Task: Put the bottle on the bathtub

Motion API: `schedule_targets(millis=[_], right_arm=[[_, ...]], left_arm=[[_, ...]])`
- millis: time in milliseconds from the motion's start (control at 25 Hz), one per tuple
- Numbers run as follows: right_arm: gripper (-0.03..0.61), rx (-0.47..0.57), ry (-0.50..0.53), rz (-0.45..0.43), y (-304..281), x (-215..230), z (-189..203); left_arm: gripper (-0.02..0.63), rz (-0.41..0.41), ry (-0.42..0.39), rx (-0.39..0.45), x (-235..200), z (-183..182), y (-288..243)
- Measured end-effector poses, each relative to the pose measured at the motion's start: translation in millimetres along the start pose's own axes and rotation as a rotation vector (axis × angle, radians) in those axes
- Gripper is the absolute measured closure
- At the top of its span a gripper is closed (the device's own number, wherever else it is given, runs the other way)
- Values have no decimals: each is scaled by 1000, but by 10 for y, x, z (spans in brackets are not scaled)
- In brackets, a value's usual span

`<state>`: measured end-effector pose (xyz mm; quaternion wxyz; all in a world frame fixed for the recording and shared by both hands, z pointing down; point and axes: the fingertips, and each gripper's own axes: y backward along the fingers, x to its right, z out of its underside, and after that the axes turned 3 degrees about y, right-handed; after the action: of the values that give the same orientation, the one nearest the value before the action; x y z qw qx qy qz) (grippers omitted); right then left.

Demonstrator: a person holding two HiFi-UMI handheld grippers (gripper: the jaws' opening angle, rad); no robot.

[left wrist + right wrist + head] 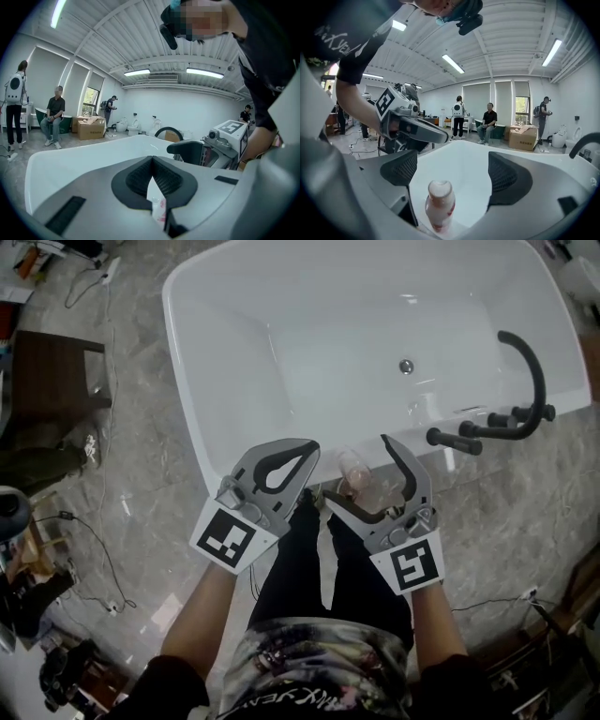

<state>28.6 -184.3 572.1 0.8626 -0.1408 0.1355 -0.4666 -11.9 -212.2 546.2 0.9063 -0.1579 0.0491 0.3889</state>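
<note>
A small white bottle with a pink label [352,463] stands upright on the near rim of the white bathtub [202,427]. My right gripper [360,476] is open around the bottle, one finger on each side and neither touching it. In the right gripper view the bottle [439,206] stands low between the two dark pads [401,169], with clear gaps on both sides. My left gripper [309,448] is shut and hovers just left of the bottle over the rim. In the left gripper view its pads [140,177] meet, and a white and pink sliver shows in the gap below them.
A black faucet with handles [525,381] sits on the tub's right rim. Cables [89,549] trail over the marble floor at left, next to a dark wooden piece [56,362]. People and cardboard boxes [91,127] are far across the room.
</note>
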Motion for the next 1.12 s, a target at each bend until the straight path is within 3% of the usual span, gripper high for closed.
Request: schedule_targets(millis=[200,680,840,1120], right_arm=[[110,24,3,17,300,82,-652],[87,126,59,23,838,254,-2090],[80,127,69,13,967,207,-2352],[78,178,53,32,1062,191,-2713]], left_arm=[[603,7,7,-13,214,-473,203],[603,68,-70,46,715,-1798,433],[603,74,-90,67,822,-2095,531],[603,68,-86,68,839,-2312,675]])
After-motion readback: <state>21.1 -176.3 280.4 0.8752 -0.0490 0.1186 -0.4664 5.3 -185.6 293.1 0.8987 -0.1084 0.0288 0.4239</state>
